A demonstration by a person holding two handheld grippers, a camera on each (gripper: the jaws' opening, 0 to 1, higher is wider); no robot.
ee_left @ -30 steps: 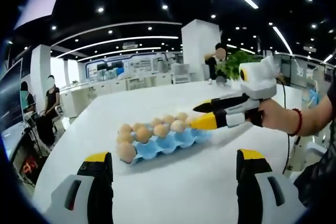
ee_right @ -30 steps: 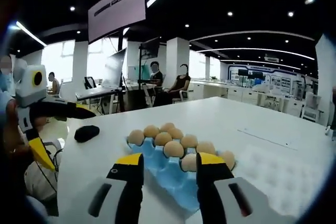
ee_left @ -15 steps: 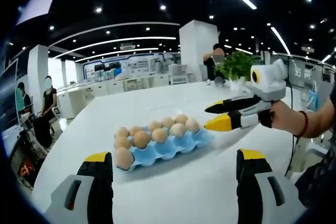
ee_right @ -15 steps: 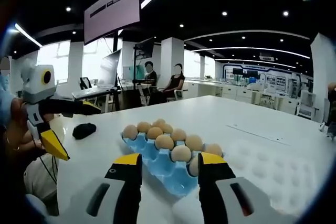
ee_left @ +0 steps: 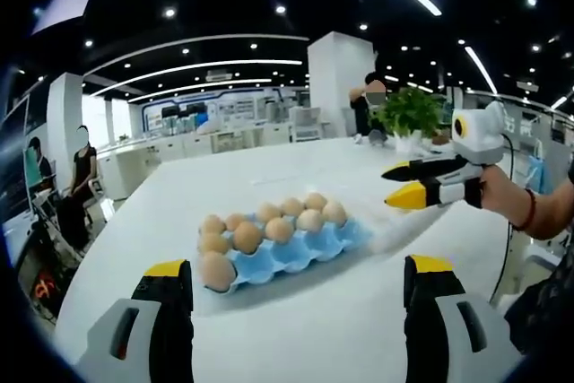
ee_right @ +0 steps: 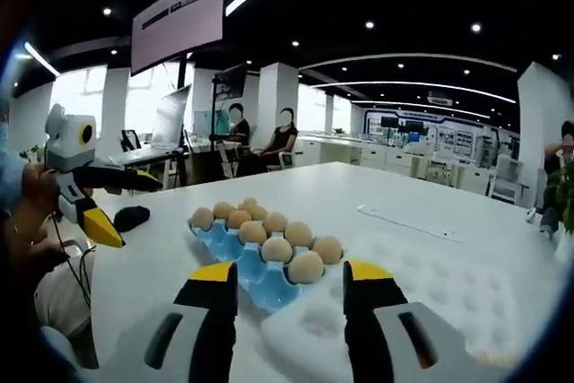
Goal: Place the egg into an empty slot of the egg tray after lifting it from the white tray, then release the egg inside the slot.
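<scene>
Left gripper view looks across a white tabletop (ee_left: 296, 329) at a light-blue moulded egg tray (ee_left: 287, 253) filled with brown eggs (ee_left: 247, 236), the left gripper (ee_left: 296, 298) hanging just short of it with its yellow-tipped black jaws spread wide and nothing between them, which suits a hand that is only standing by. Beyond the tray's far end, the right gripper (ee_left: 411, 182) is held by a hand (ee_left: 511, 208) well clear of the eggs, its jaws slightly parted and empty as far as I can tell. Right gripper view shows that gripper (ee_right: 291, 298) from behind, jaws apart and bare, aimed at the same egg tray (ee_right: 235, 255) with a white dimpled tray (ee_right: 421, 284) lying just beside it; no egg is visible in its hollows. Every slot I can see carries an egg, so the placing looks done, the nearest brown egg (ee_right: 306, 266) being the likeliest last arrival. A black mouse-like object (ee_right: 133, 217) sits apart.
</scene>
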